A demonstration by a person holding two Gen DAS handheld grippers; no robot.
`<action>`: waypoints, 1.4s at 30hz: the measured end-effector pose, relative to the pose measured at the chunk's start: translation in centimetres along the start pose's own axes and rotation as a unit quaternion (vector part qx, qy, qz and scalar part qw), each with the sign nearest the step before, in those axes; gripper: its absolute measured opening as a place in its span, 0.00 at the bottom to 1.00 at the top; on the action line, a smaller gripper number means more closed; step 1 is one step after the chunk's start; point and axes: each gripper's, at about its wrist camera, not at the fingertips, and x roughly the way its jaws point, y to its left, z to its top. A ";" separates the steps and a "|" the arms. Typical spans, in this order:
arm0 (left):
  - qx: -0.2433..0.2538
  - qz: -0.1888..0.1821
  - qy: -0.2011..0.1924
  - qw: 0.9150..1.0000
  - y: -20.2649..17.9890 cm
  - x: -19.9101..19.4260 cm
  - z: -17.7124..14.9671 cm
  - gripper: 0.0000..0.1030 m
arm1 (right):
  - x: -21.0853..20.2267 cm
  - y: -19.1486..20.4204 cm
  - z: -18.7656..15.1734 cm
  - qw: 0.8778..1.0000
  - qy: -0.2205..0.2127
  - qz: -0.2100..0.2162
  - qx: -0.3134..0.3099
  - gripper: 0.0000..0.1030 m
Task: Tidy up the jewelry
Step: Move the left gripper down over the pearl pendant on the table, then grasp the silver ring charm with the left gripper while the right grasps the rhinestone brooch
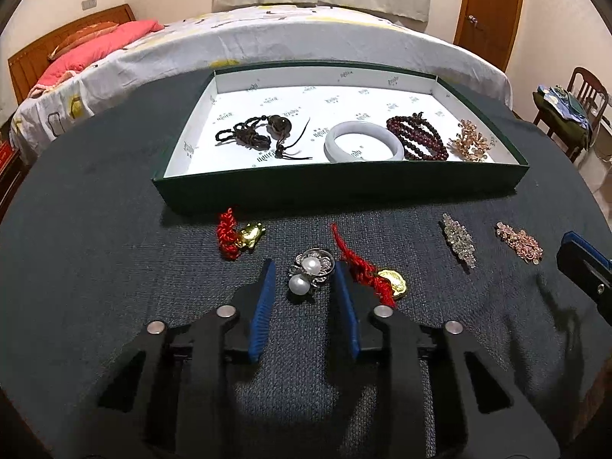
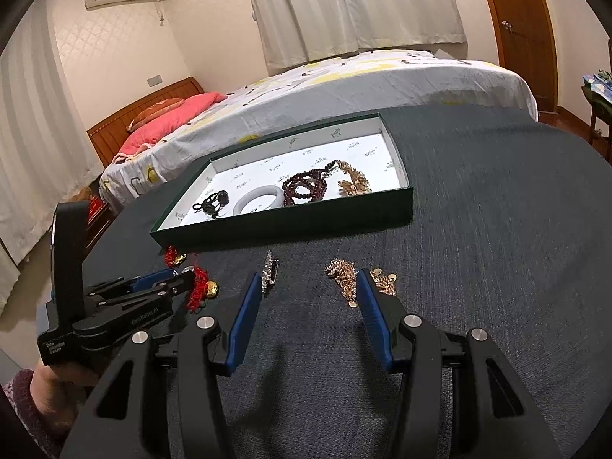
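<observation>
We hold our left gripper [image 1: 306, 267] low over the dark cloth-covered table [image 1: 114, 229], its blue pads narrowed around a pearl brooch [image 1: 310, 273] that lies between them; the pad at 3 o'clock sits just beside the brooch's silver rim, the pad at 9 o'clock stands a little apart from it, and we cannot tell that either presses on it. A red-tasselled gold charm [image 1: 382, 279] lies just outside the pad at 3 o'clock, touching or nearly so. A second red-and-gold charm [image 1: 241, 237] rests at 11 o'clock from the brooch. Toward 2 o'clock lie a clear crystal hair clip [image 1: 458, 239] and, farther out, a rose-gold crystal clip [image 1: 519, 243].

At 12 o'clock the green tray [image 1: 344, 187] holds, from 9 to 3 o'clock, a dark knotted cord pendant [image 1: 260, 132], a pale jade bangle [image 1: 363, 143], a coil of dark red beads [image 1: 417, 137] and a gold crystal ornament [image 1: 470, 141].

Our right gripper [image 2: 306, 290] hovers with its fingers moderately wide and nothing between them; the rose-gold crystal clip [image 2: 344, 273] lies just at its 3 o'clock fingertip.
</observation>
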 end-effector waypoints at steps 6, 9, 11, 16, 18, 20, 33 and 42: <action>0.005 -0.001 -0.003 1.000 -0.1 0.0 0.0 0.24 | 0.2 -0.2 -0.1 1.000 0.004 -0.001 0.002 0.49; 0.002 -0.001 -0.006 1.000 0.0 -0.3 -0.1 0.24 | 0.3 -0.3 -0.2 1.000 0.005 -0.001 0.004 0.49; 0.002 -0.001 -0.010 1.000 0.0 -0.6 -0.1 0.24 | 0.3 -0.3 -0.2 1.000 0.005 -0.002 0.003 0.49; 0.000 0.001 -0.022 1.000 0.1 -1.8 -0.2 0.24 | 0.4 -0.3 -0.2 1.000 0.008 -0.002 0.001 0.49; 0.002 0.004 -0.027 1.000 0.1 -2.2 -0.3 0.24 | 0.5 -0.2 -0.3 1.000 0.011 -0.001 -0.001 0.49; 0.004 0.009 -0.032 0.999 0.1 -2.6 -0.4 0.24 | 0.6 0.1 -0.4 1.000 0.013 -0.001 -0.005 0.49; -0.030 0.018 -0.039 0.999 2.6 -3.9 -1.4 0.23 | 4.8 3.5 1.1 0.998 0.054 0.007 -0.045 0.49; -0.047 0.026 -0.042 0.998 4.0 -4.1 -1.5 0.22 | 8.1 5.1 1.6 0.993 0.096 -0.010 -0.072 0.40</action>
